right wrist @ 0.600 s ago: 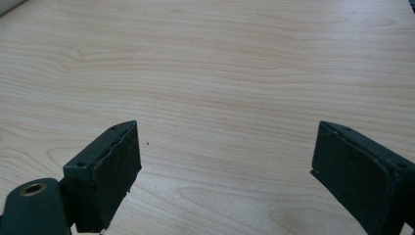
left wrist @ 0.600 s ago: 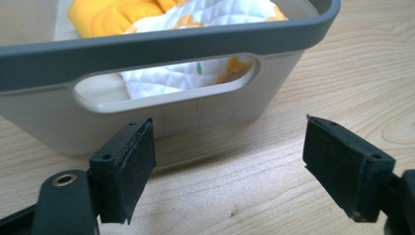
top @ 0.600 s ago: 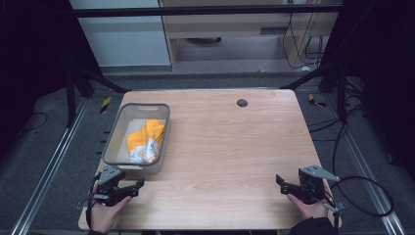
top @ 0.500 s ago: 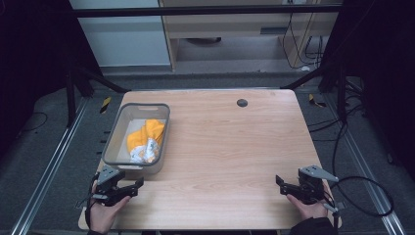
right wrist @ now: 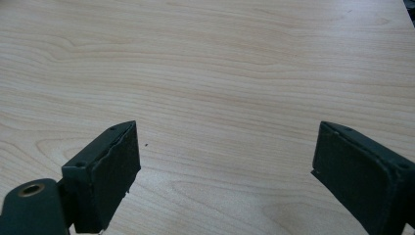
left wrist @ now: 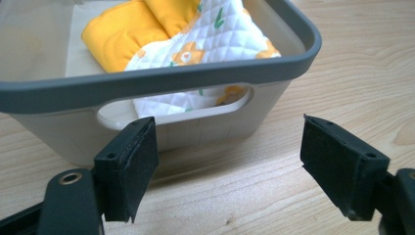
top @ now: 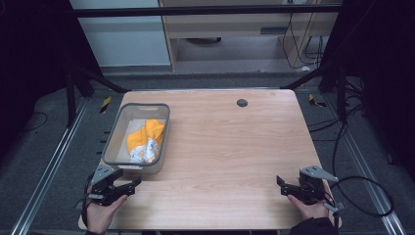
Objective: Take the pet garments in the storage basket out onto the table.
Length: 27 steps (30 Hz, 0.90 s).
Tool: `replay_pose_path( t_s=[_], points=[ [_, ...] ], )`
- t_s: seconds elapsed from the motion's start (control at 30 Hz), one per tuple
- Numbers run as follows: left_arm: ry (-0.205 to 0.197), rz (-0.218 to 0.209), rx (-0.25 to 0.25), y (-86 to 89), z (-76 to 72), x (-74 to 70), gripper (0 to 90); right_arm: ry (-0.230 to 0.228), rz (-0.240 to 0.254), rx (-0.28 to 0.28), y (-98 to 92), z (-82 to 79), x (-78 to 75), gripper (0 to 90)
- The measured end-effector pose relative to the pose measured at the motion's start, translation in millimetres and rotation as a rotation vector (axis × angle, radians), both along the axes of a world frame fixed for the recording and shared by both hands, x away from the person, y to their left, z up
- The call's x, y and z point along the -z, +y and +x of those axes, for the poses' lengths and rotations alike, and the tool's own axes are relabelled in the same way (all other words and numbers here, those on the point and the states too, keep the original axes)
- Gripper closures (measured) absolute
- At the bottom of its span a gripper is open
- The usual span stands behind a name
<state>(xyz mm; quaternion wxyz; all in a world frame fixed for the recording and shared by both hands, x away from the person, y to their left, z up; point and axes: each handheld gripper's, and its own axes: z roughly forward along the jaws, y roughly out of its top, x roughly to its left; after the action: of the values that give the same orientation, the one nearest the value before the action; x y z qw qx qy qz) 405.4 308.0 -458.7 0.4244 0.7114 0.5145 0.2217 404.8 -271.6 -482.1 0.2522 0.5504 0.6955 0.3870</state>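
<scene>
two grippers rest at the near edge of a light wooden table [top: 220,147], each held in one hand of the person. the left gripper [top: 128,185] is at the near left corner, just in front of a grey plastic bin [top: 111,141], and its hand [top: 98,215] comes in from below. in the left gripper view [left wrist: 227,169] the two black jaws stand wide apart and released, with nothing between them, and they point at the near short wall of the bin [left wrist: 156,81]. this wall has a handle slot [left wrist: 173,105], and the left jaw is just under the left end of that slot; i cannot tell if it touches the wall.

inside the bin lies a folded cloth [top: 145,140], orange on one side and white and quilted with small printed figures on the other. in the left gripper view the cloth [left wrist: 176,36] fills the right part of the bin, and a bit of it is seen through the slot.

the right gripper [top: 282,185] is at the near right corner, well apart from the bin, held by the right hand [top: 308,208], with a black cable [top: 364,196] that loops beside the table. in the right gripper view [right wrist: 222,169] its jaws are also wide apart and released, above bare wood.

a small dark round hole [top: 242,103] is near the far edge of the table.
</scene>
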Motion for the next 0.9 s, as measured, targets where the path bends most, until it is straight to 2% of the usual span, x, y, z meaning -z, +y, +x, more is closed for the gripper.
replay_pose_path(
  t_s=[0.27,0.9],
  points=[
    [-0.021,-0.021,0.007,-0.6,-1.7,-8.6,21.5,0.008,0.001,-0.004,1.3,-0.1,0.2,9.8],
    [-0.071,-0.032,0.022,-4.7,-1.9,-30.2,21.3,0.004,-0.014,-0.01,1.5,0.6,1.0,9.4]
  ],
)
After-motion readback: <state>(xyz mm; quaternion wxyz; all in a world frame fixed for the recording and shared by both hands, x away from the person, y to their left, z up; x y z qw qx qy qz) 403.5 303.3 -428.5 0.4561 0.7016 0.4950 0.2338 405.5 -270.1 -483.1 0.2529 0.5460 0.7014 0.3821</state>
